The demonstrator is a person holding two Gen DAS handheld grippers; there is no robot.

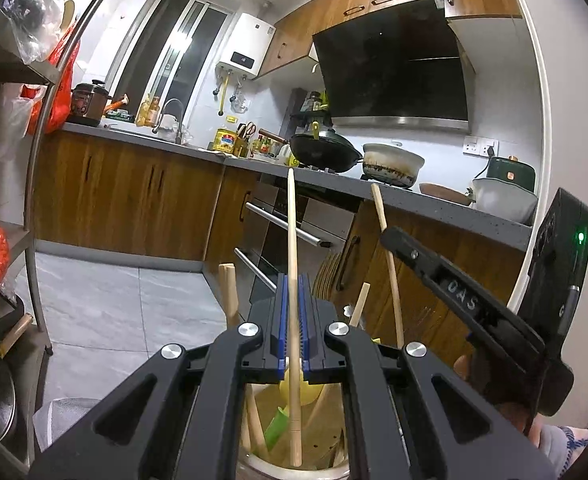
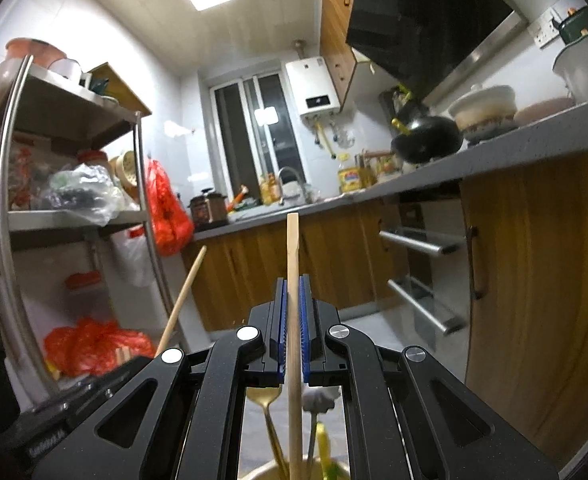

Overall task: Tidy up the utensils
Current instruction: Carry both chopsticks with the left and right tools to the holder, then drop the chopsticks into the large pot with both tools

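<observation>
My left gripper [image 1: 293, 280] is shut on a long wooden stick [image 1: 292, 224] that stands upright, its lower end inside a utensil holder [image 1: 325, 454]. The holder also contains a green spatula [image 1: 276, 428], a yellow utensil and other wooden handles. My right gripper [image 2: 293, 282] is shut on a flat wooden stick [image 2: 293, 248], its lower end in a round holder [image 2: 260, 472] beside a gold spoon [image 2: 264, 396] and a white-headed utensil [image 2: 321, 398]. The right gripper's body [image 1: 453, 296] shows in the left wrist view, gripping a wooden stick [image 1: 381, 208].
A grey countertop [image 1: 433, 200] with a black wok [image 1: 323, 148] and a white pot [image 1: 391, 162] runs along wooden cabinets. An oven with bar handles [image 1: 286, 224] sits below. A metal shelf rack [image 2: 74, 216] with red bags [image 2: 166, 208] stands on the left.
</observation>
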